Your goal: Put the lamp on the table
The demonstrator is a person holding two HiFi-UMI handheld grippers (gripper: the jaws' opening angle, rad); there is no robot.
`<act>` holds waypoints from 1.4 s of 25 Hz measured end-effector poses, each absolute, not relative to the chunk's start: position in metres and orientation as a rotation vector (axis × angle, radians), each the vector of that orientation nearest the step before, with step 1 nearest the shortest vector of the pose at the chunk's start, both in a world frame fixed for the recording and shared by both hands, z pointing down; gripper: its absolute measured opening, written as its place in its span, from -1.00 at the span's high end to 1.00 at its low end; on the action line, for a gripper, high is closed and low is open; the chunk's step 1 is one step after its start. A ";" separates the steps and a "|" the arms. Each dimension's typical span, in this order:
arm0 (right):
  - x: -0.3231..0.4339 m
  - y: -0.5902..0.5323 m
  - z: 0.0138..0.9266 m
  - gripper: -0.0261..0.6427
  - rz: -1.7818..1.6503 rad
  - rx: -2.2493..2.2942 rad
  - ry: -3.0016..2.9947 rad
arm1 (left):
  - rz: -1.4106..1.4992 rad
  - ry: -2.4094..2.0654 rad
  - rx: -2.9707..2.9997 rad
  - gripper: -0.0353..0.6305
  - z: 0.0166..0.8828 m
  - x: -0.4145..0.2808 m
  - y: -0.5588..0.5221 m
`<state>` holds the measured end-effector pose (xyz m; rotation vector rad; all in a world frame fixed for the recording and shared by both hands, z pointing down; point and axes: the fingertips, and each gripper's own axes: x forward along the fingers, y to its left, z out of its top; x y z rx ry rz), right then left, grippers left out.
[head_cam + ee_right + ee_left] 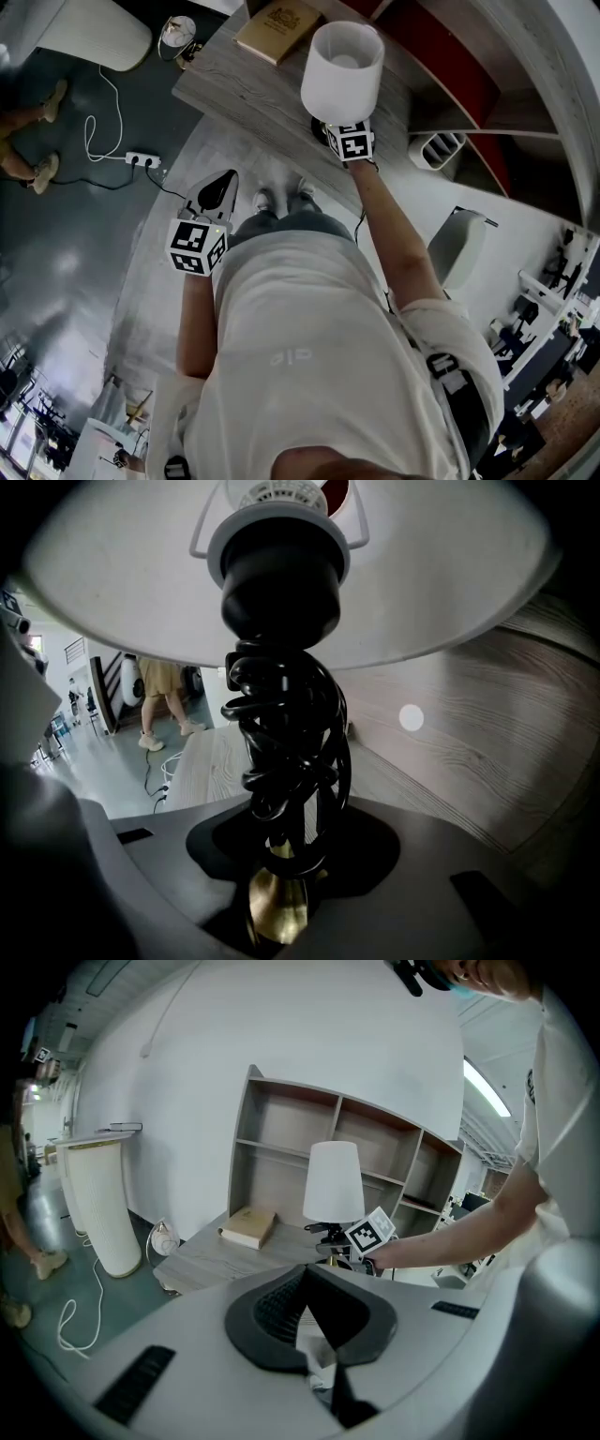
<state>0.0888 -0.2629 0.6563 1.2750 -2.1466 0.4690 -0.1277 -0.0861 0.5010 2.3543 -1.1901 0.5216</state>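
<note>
One white-shaded lamp (342, 56) is standing on table (234, 89) between released jaws of right gripper (292, 850), apparently needing no grip; left gripper (305, 1279) is idling clenched, empty.

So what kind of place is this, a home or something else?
Probably a mock room inside a lab or workshop hall rather than a home: an open shelf unit behind the wooden table, and a power strip lying with its cable on a polished grey floor.

Lamp (342, 58): white shade, black cord coiled round stem, upright on grey wood-grain table (244, 98).
</note>
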 end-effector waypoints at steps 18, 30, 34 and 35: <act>0.123 -0.212 0.677 0.41 0.546 1.300 -2.010 | 0.508 -1.105 2.394 0.85 0.506 -0.112 -0.076; 0.140 -0.177 0.693 0.49 0.606 1.301 -1.914 | 0.527 -1.023 2.426 0.85 0.511 -0.094 -0.068; 0.146 -0.164 0.698 0.49 0.648 1.297 -1.867 | 0.530 -0.989 2.442 0.85 0.510 -0.088 -0.067; 0.147 -0.162 0.698 0.49 0.659 1.300 -1.863 | 0.533 -0.978 2.447 0.85 0.510 -0.087 -0.066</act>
